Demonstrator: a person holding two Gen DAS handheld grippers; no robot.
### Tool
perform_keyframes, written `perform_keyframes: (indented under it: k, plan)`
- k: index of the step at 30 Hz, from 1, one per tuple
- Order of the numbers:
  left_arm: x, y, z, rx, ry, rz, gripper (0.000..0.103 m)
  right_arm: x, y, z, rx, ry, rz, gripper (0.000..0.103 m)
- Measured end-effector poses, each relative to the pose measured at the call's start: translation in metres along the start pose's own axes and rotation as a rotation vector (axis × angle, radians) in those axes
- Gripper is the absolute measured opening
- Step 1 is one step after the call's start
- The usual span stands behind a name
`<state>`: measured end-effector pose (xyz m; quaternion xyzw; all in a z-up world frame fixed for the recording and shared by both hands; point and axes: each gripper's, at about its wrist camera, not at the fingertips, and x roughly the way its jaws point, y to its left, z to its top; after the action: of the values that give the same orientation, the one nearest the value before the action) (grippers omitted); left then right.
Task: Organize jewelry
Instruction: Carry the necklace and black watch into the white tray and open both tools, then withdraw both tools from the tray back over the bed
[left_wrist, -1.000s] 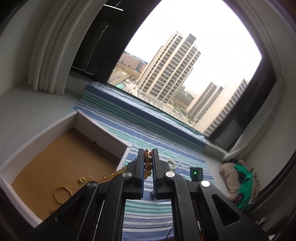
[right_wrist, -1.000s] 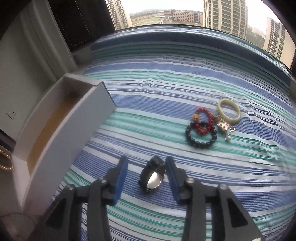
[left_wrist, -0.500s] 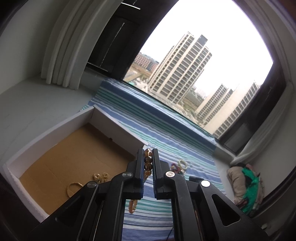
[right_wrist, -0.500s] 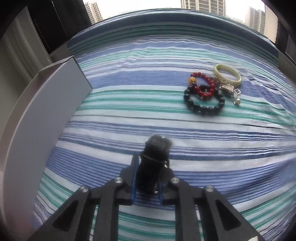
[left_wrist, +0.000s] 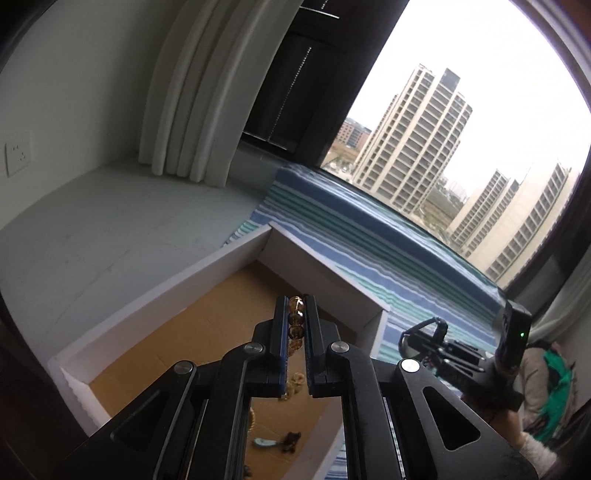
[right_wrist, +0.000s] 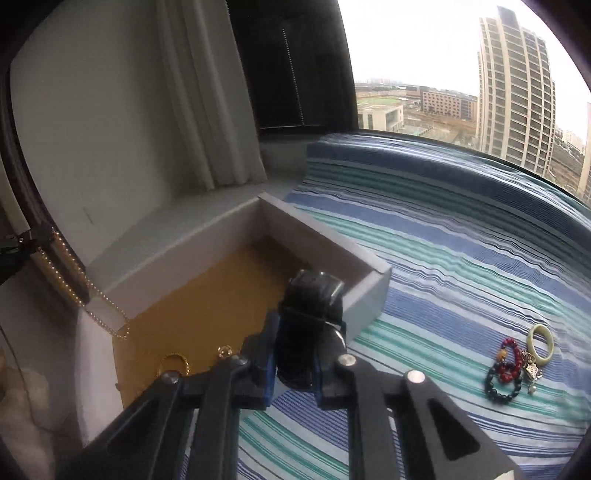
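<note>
My left gripper (left_wrist: 295, 334) is shut on an amber bead necklace (left_wrist: 296, 322) and holds it over the white box (left_wrist: 325, 271) with a brown floor. The necklace hangs down into the box; it shows at the left in the right wrist view (right_wrist: 70, 284). My right gripper (right_wrist: 295, 354) is shut on a black wristwatch (right_wrist: 310, 314) and holds it above the box's near right corner (right_wrist: 369, 295). Gold rings and a gold bracelet (right_wrist: 177, 360) lie on the box floor.
A red bead bracelet (right_wrist: 511, 360), a dark bead bracelet (right_wrist: 500, 387), a pale jade bangle (right_wrist: 541, 341) and small charms lie together on the striped cloth (right_wrist: 461, 258) at the right. White curtains and a window sill stand behind the box.
My right gripper closed on the watch, lifted it off the cloth and carried it left to the box. My left gripper moved farther over the box with the necklace.
</note>
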<state>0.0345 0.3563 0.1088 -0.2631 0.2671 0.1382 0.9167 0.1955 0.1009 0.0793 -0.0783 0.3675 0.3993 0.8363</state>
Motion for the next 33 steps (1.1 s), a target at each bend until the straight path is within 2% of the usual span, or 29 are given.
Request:
perform_keyframes:
  k: [4, 7, 12, 13, 14, 15, 16, 17, 19, 21, 25, 29, 33]
  plan:
    - [0.052, 0.025, -0.003, -0.033, 0.071, 0.032, 0.005, 0.067, 0.034, 0.017, -0.055, 0.074, 0.042, 0.015]
    - [0.092, 0.037, -0.015, -0.046, 0.150, 0.067, 0.005, 0.113, 0.047, 0.013, -0.070, 0.147, 0.029, 0.015]
    - [0.132, 0.040, -0.040, 0.008, 0.276, 0.172, 0.007, 0.147, 0.053, 0.002, -0.073, 0.209, 0.007, 0.019]
    - [0.134, 0.041, -0.043, 0.012, 0.291, 0.191, 0.017, 0.148, 0.054, 0.000, -0.070, 0.219, 0.003, 0.024]
    - [0.134, 0.040, -0.046, 0.014, 0.299, 0.200, 0.036, 0.147, 0.054, -0.001, -0.065, 0.226, 0.005, 0.043]
    - [0.131, 0.040, -0.048, 0.020, 0.293, 0.211, 0.047, 0.144, 0.054, -0.002, -0.061, 0.219, 0.008, 0.056]
    - [0.126, 0.038, -0.050, 0.030, 0.277, 0.228, 0.064, 0.138, 0.053, -0.003, -0.056, 0.208, 0.010, 0.058]
    - [0.119, 0.035, -0.052, 0.048, 0.259, 0.248, 0.071, 0.130, 0.052, -0.006, -0.056, 0.192, 0.012, 0.059]
    - [0.106, 0.026, -0.057, 0.083, 0.244, 0.271, 0.073, 0.113, 0.051, -0.009, -0.067, 0.169, 0.006, 0.063]
    - [0.089, 0.016, -0.063, 0.100, 0.234, 0.274, 0.076, 0.091, 0.048, -0.015, -0.070, 0.127, 0.000, 0.074]
    - [0.055, -0.021, -0.081, 0.171, 0.194, 0.240, 0.083, 0.045, 0.040, -0.037, -0.119, 0.043, -0.084, 0.078]
    - [0.025, -0.070, -0.108, 0.264, 0.148, 0.166, 0.093, 0.012, 0.012, -0.077, -0.086, 0.042, -0.130, 0.078]
    - [0.013, -0.117, -0.146, 0.323, 0.151, 0.049, 0.096, -0.021, -0.028, -0.134, -0.007, 0.075, -0.202, 0.078]
